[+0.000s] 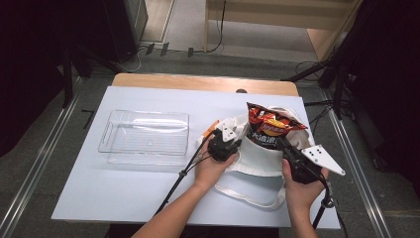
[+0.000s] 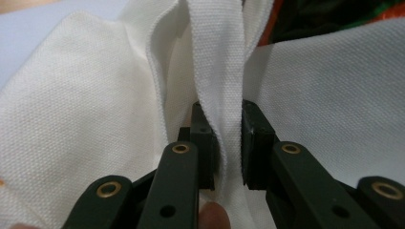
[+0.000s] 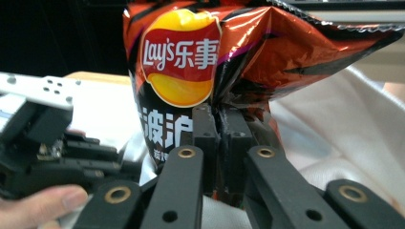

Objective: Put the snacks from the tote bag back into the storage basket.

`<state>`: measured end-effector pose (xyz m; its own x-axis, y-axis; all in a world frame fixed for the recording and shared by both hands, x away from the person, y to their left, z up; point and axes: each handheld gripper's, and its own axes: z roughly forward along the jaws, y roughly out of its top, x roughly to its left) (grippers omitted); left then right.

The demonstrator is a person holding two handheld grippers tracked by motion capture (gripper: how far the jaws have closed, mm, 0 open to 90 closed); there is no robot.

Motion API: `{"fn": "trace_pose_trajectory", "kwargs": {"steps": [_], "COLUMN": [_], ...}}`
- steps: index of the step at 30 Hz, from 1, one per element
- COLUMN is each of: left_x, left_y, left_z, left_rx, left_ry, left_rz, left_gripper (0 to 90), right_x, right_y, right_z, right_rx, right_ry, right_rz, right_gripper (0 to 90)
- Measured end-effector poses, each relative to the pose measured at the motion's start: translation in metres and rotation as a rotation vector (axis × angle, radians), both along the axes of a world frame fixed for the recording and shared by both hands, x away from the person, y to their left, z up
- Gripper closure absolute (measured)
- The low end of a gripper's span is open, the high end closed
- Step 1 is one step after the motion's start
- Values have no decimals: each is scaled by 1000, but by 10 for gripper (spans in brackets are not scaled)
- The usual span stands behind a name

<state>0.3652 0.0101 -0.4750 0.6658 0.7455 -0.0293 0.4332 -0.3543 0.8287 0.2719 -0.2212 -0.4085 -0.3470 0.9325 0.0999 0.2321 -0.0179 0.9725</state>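
Note:
A white cloth tote bag (image 1: 257,158) lies on the white table, its mouth facing away from the person. A red and black Lay's chip bag (image 1: 270,126) stands half inside it. My left gripper (image 1: 236,140) is shut on the bag's left rim; in the left gripper view a white fabric strap (image 2: 224,95) is pinched between the jaws (image 2: 229,138). My right gripper (image 1: 281,142) is shut on the lower part of the chip bag (image 3: 191,71), whose foil is squeezed between the pads (image 3: 220,143).
A clear plastic bin (image 1: 144,136) stands empty on the left half of the table (image 1: 99,198). The tote's loose handle (image 1: 247,196) trails toward the front edge. Cables run from both grippers off the near side. Dark stands flank the table.

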Motion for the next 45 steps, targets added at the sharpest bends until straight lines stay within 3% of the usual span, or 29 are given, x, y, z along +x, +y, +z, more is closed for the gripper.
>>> {"fn": "trace_pose_trajectory", "kwargs": {"steps": [2, 5, 11, 20, 26, 30, 35, 38, 40, 45], "left_x": [-1, -2, -9, -6, -7, -13, -13, -15, -12, -10], "left_y": [0, 0, -9, -8, -10, -16, -16, -18, -14, 6], "left_z": [0, 0, 0, 0, -1, -2, -2, -3, -1, 2], "left_rx": [-2, 4, 101, 92, 106, 175, 184, 201, 162, -66], "left_ry": [-7, -21, -86, -55, -66, -122, -114, -133, -106, -41], "left_rz": [0, -2, -17, -24, -18, -18, -31, -33, -38, -90], "left_gripper": [785, 783, 786, 798, 798, 799, 801, 797, 755, 673], "right_x": [0, 0, -1, -9, -6, 2, 9, 7, 7, 7], "right_y": [1, -3, -7, -2, 2, 3, -3, -7, -5, -4], "right_z": [5, 9, 23, 47, 58, 64, 74, 83, 86, 83], "right_rx": [-10, 36, 32, 33, 41, 63, 80, 104, 85, 88], "right_ry": [-2, -3, -13, -130, -145, -148, -161, -192, -190, -202], "right_rz": [3, -3, -23, -23, -1, 4, -5, -1, 3, 1], "right_gripper": [900, 900, 900, 900, 900, 900, 900, 900, 900, 900]}}
